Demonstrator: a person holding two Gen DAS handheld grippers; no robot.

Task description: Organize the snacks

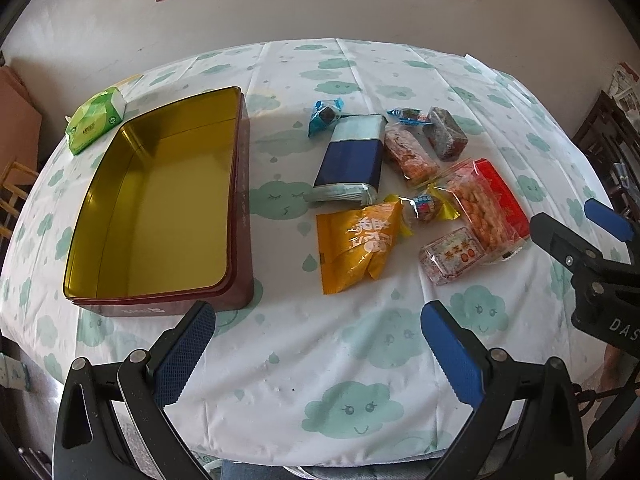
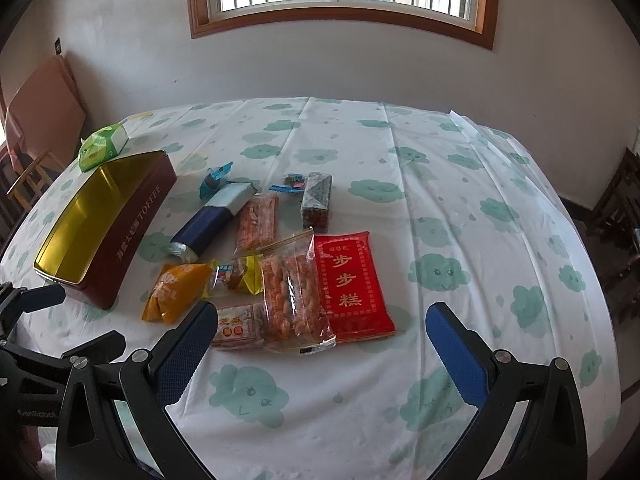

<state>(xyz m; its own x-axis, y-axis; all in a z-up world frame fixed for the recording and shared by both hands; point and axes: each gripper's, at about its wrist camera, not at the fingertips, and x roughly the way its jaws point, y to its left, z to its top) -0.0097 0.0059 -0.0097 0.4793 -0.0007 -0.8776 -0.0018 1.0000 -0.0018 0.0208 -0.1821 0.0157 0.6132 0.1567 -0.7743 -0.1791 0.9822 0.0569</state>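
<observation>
An empty dark red tin [image 1: 240, 216] [image 2: 132, 224] with a gold inside stands on the left of the table. Right of it lie several snacks: a navy and pale blue pack [image 1: 352, 160] [image 2: 208, 220], an orange bag [image 1: 356, 248] [image 2: 172, 292], a red pack [image 2: 352, 284] [image 1: 504, 196], a clear bag of orange crackers [image 2: 292, 296] [image 1: 476, 208] and small wrapped sweets [image 1: 326, 114]. My left gripper [image 1: 318, 354] hovers open near the table's front, holding nothing. My right gripper [image 2: 320, 356] is open and empty too, just short of the red pack; the left wrist view shows it at the right edge [image 1: 576, 232].
A green tissue pack [image 1: 96, 118] [image 2: 104, 146] lies behind the tin. The cloud-print cloth [image 2: 440, 200] covers the table, bare to the right of the snacks. A wooden stool [image 2: 32, 180] stands off the left edge, dark furniture [image 2: 624, 208] off the right.
</observation>
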